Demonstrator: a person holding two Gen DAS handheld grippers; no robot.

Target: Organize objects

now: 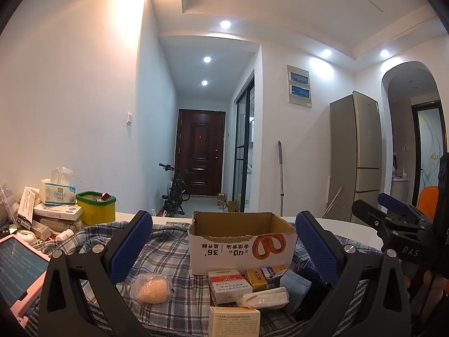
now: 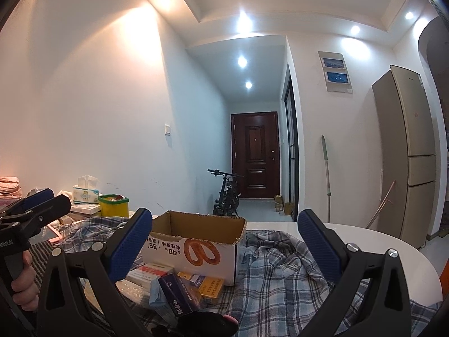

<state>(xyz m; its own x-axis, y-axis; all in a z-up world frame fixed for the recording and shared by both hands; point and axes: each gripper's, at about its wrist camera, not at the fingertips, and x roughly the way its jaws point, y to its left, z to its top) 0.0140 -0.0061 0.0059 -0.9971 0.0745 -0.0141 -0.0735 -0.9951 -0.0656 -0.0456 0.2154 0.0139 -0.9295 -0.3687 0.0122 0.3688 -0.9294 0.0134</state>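
Nearest you, small packs (image 1: 229,282) lie crowded on the plaid cloth (image 1: 168,255), touching each other, just before the open carton (image 1: 241,241). A wrapped bun (image 1: 151,287) lies apart to their left. Clutter and a yellow tub (image 1: 95,207) crowd the worktop's left side; its white right edge (image 2: 378,241) is bare beyond the cloth. Your left gripper (image 1: 224,250) points level at the carton, fingers (image 1: 130,247) spread wide, holding nothing. Your right gripper (image 2: 224,247) likewise: level, fingers wide, nothing held.
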